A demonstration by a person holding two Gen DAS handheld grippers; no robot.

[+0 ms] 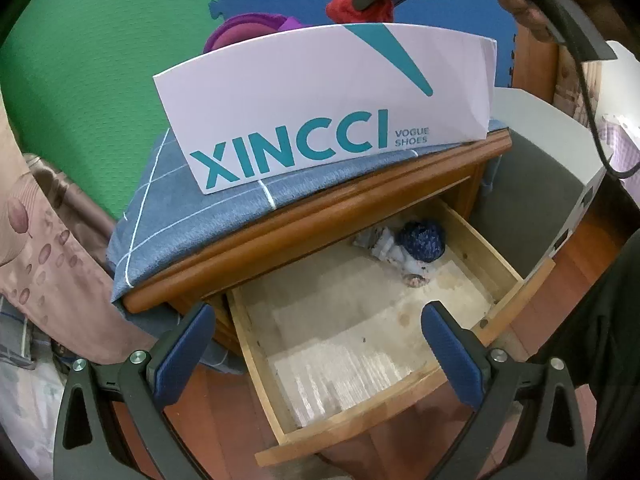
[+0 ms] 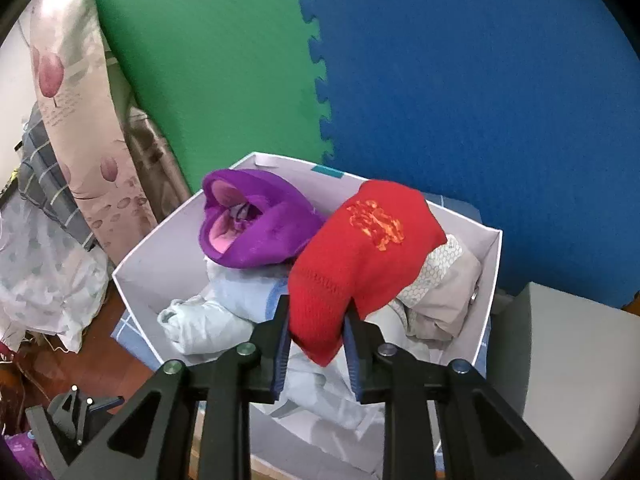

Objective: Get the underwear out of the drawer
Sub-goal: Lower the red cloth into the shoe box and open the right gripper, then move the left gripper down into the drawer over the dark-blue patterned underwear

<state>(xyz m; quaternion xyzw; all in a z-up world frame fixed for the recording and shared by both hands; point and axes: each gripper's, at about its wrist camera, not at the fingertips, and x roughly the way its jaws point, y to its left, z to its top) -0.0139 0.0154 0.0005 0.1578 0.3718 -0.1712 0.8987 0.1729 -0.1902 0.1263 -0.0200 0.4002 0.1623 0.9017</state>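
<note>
Showing only in left view: open drawer (image 1: 360, 344), dark blue underwear (image 1: 424, 240) at its back; left gripper (image 1: 316, 344) spread wide, empty; right view alone: shoebox (image 2: 160, 256) interior, right gripper (image 2: 316, 320) clamping red underwear (image 2: 360, 256) over it.

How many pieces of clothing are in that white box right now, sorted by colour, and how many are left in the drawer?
Counts are approximate where cloth is bunched.
Red garment, shut in the right gripper over the white box: 1
Purple garment: 1
Pale blue bundle: 1
Beige and patterned bundle: 1
Dark blue speckled garment in the drawer: 1
Pale grey-blue crumpled piece beside it: 1
Total: 6
</note>
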